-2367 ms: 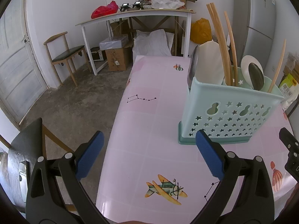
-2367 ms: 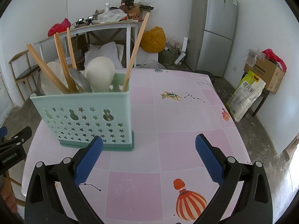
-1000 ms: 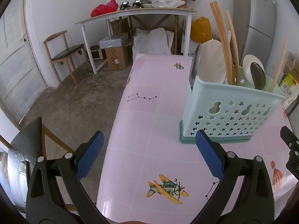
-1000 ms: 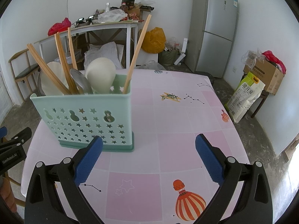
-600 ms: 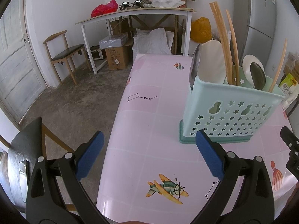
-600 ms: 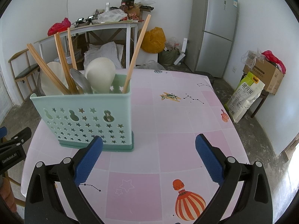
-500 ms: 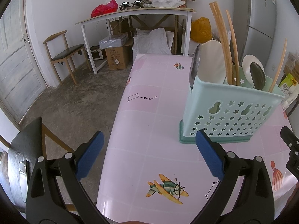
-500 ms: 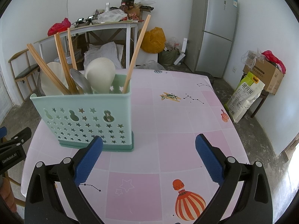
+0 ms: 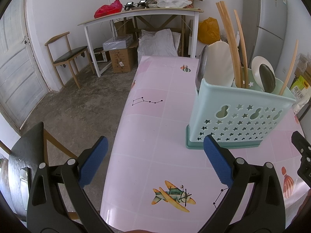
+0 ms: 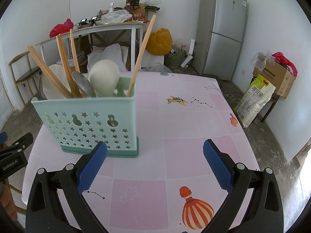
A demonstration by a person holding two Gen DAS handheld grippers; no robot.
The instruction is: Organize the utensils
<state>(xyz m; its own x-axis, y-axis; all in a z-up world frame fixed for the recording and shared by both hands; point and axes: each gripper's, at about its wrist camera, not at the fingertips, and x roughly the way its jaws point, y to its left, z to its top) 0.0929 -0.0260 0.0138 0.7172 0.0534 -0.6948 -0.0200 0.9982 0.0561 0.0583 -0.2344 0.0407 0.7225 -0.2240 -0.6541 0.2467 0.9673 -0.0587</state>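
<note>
A mint-green utensil holder (image 9: 239,120) (image 10: 87,124) with star cut-outs stands upright on the pink table (image 9: 155,128) (image 10: 175,139). Several wooden chopsticks (image 9: 229,44) (image 10: 64,66), white spoons (image 9: 217,62) (image 10: 104,77) and a metal spoon (image 10: 83,86) stick up out of it. My left gripper (image 9: 155,161) is open above the table's near left edge, the holder just ahead of its right finger. My right gripper (image 10: 154,163) is open with nothing between its fingers, the holder ahead to its left.
A white work table (image 9: 140,17) piled with bags stands at the back wall. A wooden chair (image 9: 66,52), cardboard boxes (image 9: 120,58), a grey fridge (image 10: 221,31) and a rice sack (image 10: 254,99) surround the pink table. A dark chair back (image 9: 29,149) sits near left.
</note>
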